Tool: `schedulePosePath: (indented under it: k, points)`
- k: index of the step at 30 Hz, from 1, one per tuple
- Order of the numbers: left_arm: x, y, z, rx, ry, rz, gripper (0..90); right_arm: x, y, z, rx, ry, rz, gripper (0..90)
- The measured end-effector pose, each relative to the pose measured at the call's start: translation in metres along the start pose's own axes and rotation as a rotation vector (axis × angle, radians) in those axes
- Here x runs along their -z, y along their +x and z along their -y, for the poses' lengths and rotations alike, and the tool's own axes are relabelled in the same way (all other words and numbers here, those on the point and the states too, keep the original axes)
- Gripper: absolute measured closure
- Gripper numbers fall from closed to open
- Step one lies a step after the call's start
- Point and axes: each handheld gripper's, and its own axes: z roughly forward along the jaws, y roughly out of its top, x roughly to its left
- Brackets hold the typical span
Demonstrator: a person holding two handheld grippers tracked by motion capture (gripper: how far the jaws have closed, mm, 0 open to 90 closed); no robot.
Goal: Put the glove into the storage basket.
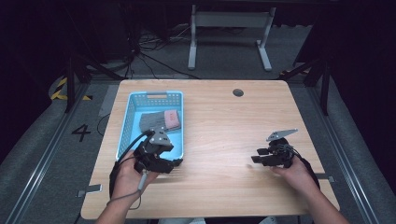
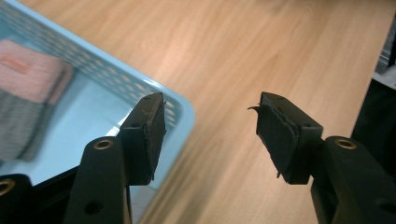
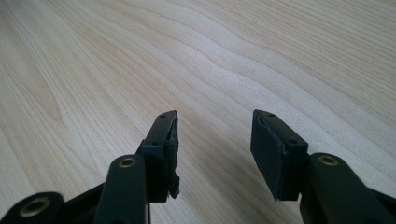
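Socks (image 1: 161, 120) in basket (image 1: 133, 100) | left gripper (image 1: 178, 163) – empty, agape

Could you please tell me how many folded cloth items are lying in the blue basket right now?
1: a grey and pink folded cloth lies in the far half of the blue basket; the left tool might hide something nearer.

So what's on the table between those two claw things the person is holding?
Nothing: in the high view, bare wood of the table runs from the left gripper to the right gripper.
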Motion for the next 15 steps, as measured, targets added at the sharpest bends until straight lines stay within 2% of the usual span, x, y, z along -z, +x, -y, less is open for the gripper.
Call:
schedulePosePath:
  k: [2, 6, 9, 11, 13, 14, 15]
  points:
    - [-0.007, -0.006, 0.005, -0.016, -0.003, 0.046, 43.7, 0.000, 0.000, 0.000, 0.002, 0.000, 0.000, 51.7]
    - [-0.023, -0.018, 0.015, -0.055, 0.003, 0.072, 44.4, -0.001, 0.002, 0.002, 0.005, 0.002, -0.001, 51.6]
    - [-0.041, -0.026, 0.028, -0.076, 0.008, 0.120, 44.4, -0.001, 0.002, 0.003, 0.008, 0.004, -0.001, 51.6]
    - [-0.057, -0.029, 0.038, -0.075, 0.034, 0.155, 45.6, 0.000, 0.002, 0.003, 0.007, 0.003, -0.002, 51.6]
    - [-0.071, -0.033, 0.043, -0.085, 0.085, 0.172, 45.6, 0.000, 0.002, 0.004, 0.012, 0.002, 0.001, 51.4]
    - [-0.075, -0.034, 0.044, -0.094, 0.110, 0.165, 45.6, 0.001, 0.002, 0.005, 0.016, 0.002, 0.000, 51.3]
    - [-0.078, -0.035, 0.043, -0.101, 0.115, 0.155, 45.5, 0.001, 0.003, 0.005, 0.015, 0.000, 0.001, 51.2]
